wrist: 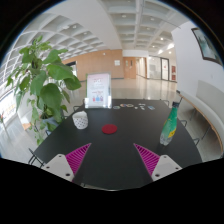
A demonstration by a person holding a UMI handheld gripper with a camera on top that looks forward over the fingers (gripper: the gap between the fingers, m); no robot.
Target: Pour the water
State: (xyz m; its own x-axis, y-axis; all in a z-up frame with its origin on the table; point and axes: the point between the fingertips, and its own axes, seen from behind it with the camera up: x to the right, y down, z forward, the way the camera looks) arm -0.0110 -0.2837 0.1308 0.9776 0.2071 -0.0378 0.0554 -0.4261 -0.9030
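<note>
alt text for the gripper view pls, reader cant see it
The gripper, fingers open and empty, hangs over a dark table holding a green bottle ahead right, a white cup ahead left and a red disc between them. A leafy plant stands left.

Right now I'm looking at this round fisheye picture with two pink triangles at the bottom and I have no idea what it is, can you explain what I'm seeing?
This is one picture from a camera riding on a hand-held gripper, a two-finger tool that a person carries; no robot arm is involved. The pink triangles are pads on its two fingers, which stand open and hold nothing. Ahead of them is a dark table. On it stand a white cup, a small red disc, a green bottle with a red cap and a white sign holder. A leafy potted plant stands beside the table. Beyond is a bright indoor hall.
</note>
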